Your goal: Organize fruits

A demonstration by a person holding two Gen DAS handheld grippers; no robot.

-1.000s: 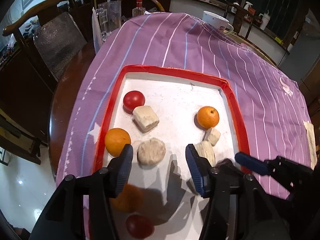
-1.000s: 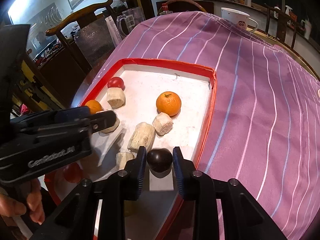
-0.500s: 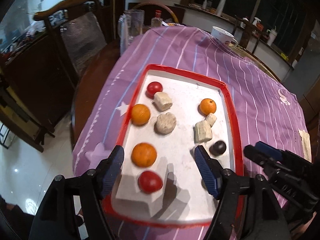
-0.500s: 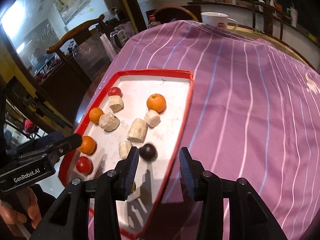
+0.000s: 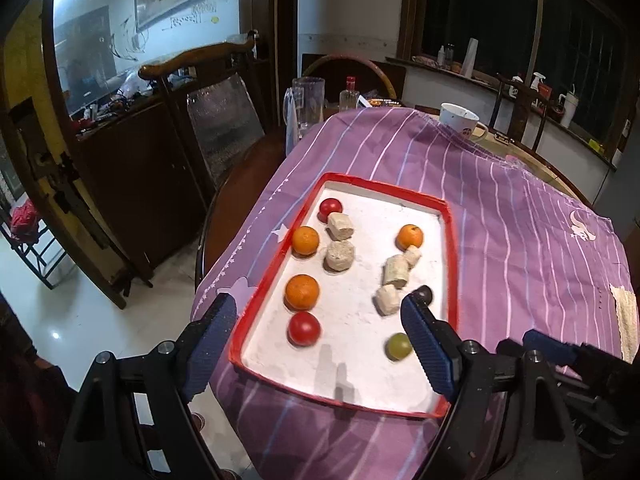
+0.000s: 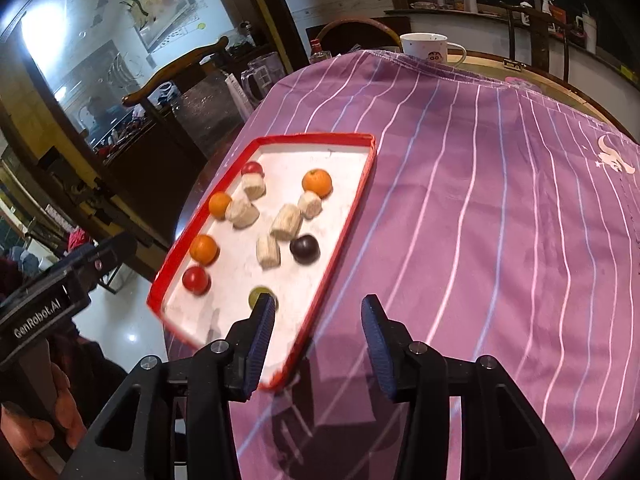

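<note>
A red-rimmed white tray [image 5: 451,256] [image 6: 352,208] lies on the purple striped cloth. It holds three oranges [image 5: 302,291] [image 6: 317,183], two red tomatoes [image 5: 304,328] [image 6: 196,279], a dark plum [image 6: 304,249], partly hidden behind my left finger in the left wrist view [image 5: 425,293], a green grape [image 5: 399,346] [image 6: 258,294] and several beige chunks [image 5: 340,255] [image 6: 286,221]. My left gripper [image 5: 316,346] is open and empty, raised above the tray's near end. My right gripper [image 6: 318,346] is open and empty, above the tray's near right corner.
A white mug [image 5: 458,118] [image 6: 430,49] stands at the table's far edge. A glass pitcher [image 5: 307,102] and a small bottle [image 5: 349,94] stand at the far left. Wooden chairs [image 5: 200,64] and a dark cabinet [image 5: 136,184] are left of the table. Bare cloth [image 6: 500,220] lies right of the tray.
Both grippers have pulled back and risen away from the tray. The right gripper opened and left the dark plum lying in the tray. The left gripper opened wider.
</note>
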